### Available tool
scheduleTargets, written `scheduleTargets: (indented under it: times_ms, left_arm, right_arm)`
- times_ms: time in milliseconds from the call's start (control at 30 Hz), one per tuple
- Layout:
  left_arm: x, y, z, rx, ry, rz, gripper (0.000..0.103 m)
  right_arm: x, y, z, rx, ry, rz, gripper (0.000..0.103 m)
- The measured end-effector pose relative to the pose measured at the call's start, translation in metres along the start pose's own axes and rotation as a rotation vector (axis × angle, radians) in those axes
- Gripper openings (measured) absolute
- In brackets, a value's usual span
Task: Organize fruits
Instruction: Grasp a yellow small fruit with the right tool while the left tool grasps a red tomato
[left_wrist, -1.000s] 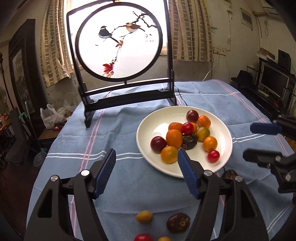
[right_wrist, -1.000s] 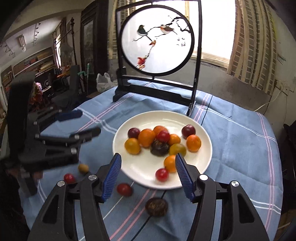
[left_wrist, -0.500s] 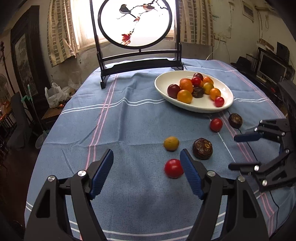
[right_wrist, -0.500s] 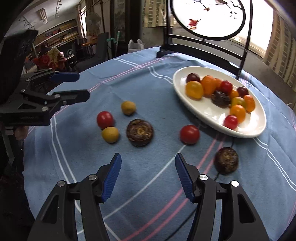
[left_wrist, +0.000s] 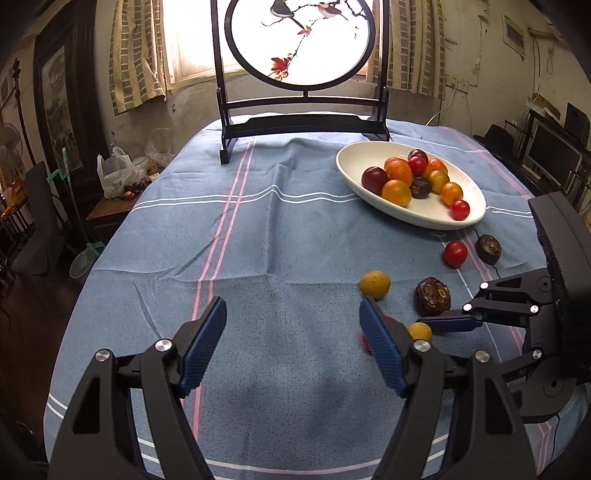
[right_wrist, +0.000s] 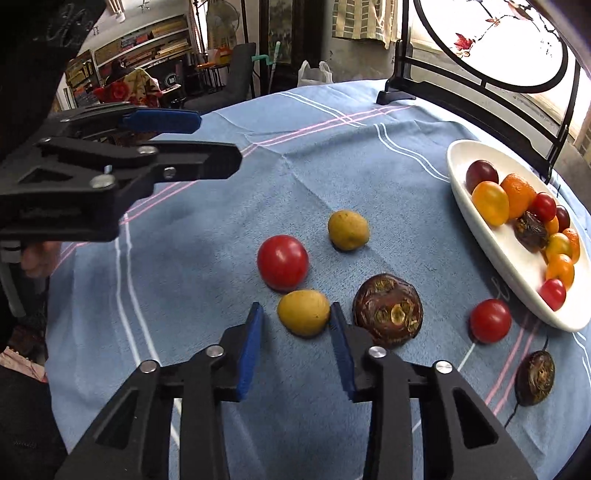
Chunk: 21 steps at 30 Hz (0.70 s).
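Note:
A small yellow fruit (right_wrist: 303, 312) lies on the blue cloth between the pads of my right gripper (right_wrist: 296, 307). Its jaws are closing: the right pad meets the fruit and a slit remains on the left. Around it lie a red tomato (right_wrist: 282, 262), a second yellow fruit (right_wrist: 348, 229), a dark brown wrinkled fruit (right_wrist: 388, 310), another red tomato (right_wrist: 490, 320) and a smaller dark fruit (right_wrist: 535, 376). The white plate (right_wrist: 480, 229) at the right holds several fruits. My left gripper (left_wrist: 291, 306) hovers open over bare cloth, left of the loose fruits.
A black-framed round screen with painted birds (left_wrist: 303, 125) stands at the far side of the table. The plate (left_wrist: 354, 158) sits right of centre. The cloth (left_wrist: 240, 240) drops off at the near and left edges. Chairs and clutter surround the table.
Both grippers have pulled back from the plate and sunk toward the loose fruits near the front. The right gripper's jaws have narrowed around the small yellow fruit. The left gripper stays open.

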<state>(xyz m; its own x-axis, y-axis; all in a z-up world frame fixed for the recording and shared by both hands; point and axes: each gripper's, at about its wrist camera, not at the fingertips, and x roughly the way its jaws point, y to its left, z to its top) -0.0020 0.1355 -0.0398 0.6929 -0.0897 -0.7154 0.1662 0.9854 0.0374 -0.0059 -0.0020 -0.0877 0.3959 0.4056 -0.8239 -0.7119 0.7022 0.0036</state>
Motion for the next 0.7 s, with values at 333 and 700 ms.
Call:
scheduleTargets:
  times_ms: [333,700]
  left_arm:
    - [0.012,-0.037,-0.012,0.099,0.033,-0.073,0.072]
    - [0.043,-0.074,-0.014,0.177,0.087,-0.088,0.072]
  right_arm:
    - [-0.036,-0.020,-0.026,0.052,-0.025,0.003,0.028]
    - [-0.051,-0.028,-0.045,0.084,-0.033,0.009,0.028]
